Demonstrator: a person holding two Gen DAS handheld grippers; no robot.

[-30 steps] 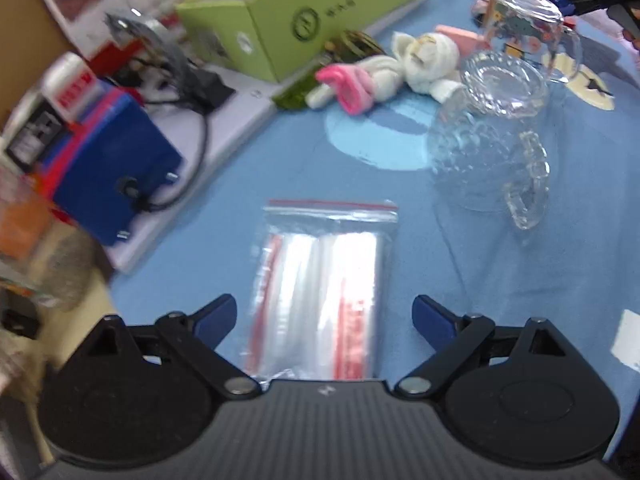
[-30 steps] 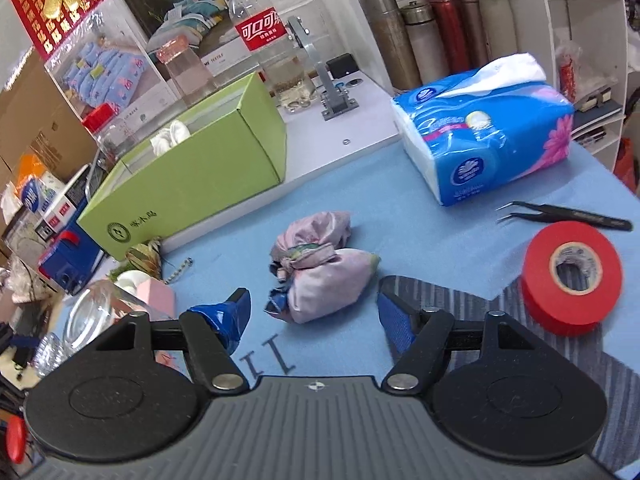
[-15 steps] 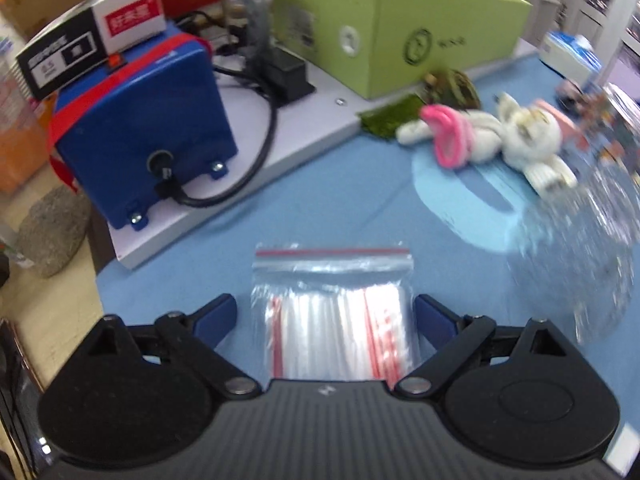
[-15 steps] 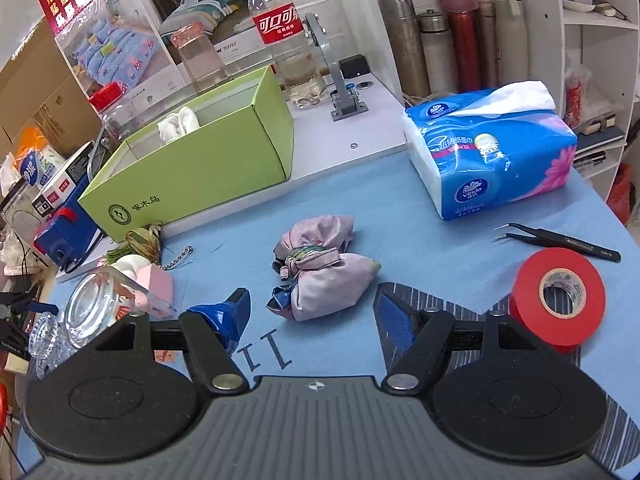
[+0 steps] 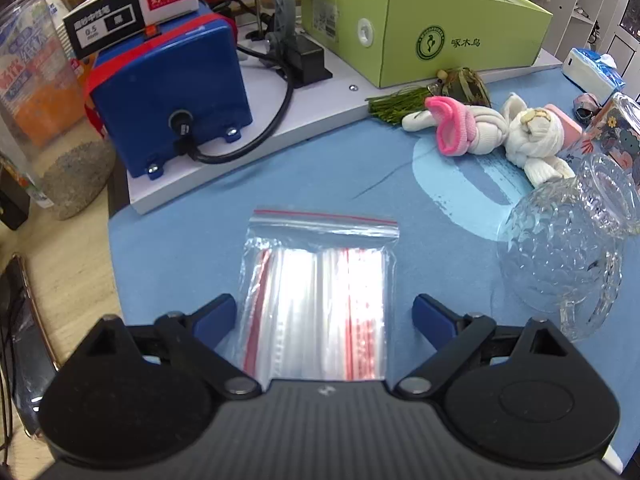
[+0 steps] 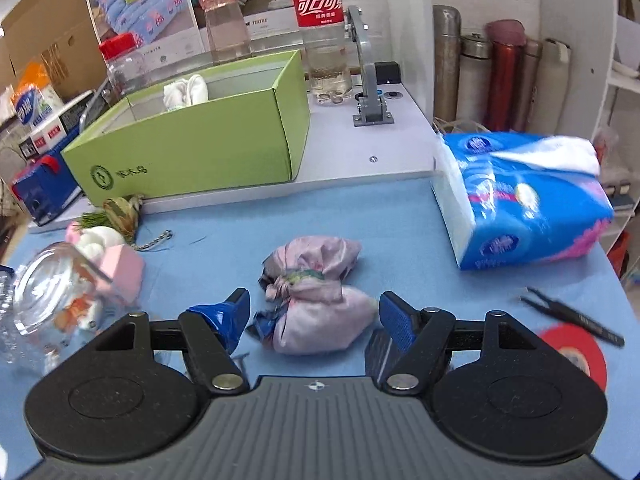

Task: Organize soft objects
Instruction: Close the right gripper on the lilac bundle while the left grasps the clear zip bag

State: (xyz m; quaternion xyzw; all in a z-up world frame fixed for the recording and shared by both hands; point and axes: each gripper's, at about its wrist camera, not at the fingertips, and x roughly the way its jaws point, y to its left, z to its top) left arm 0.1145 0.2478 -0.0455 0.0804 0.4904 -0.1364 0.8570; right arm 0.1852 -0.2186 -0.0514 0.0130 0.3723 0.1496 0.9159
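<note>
My right gripper [image 6: 316, 316] is open, its blue fingers on either side of a knotted pink cloth bundle [image 6: 316, 300] lying on the blue mat. My left gripper [image 5: 324, 316] is open over a clear zip bag pack [image 5: 320, 288]. A white and pink rolled sock pair [image 5: 492, 132] lies near the green box [image 5: 420, 28], which holds a white cloth [image 6: 186, 94]. The green box [image 6: 192, 152] also shows in the right wrist view, behind the bundle.
Two glass mugs [image 5: 560, 256] lie at the right of the left wrist view. A blue tissue pack [image 6: 520, 200], black tweezers [image 6: 572, 316] and a red tape roll [image 6: 576, 356] sit right of the bundle. A blue device [image 5: 168, 92] stands on the white board.
The left gripper swung left and settled over the zip bag pack. The right gripper moved forward, so the pink bundle now lies between its fingers. Both stayed open.
</note>
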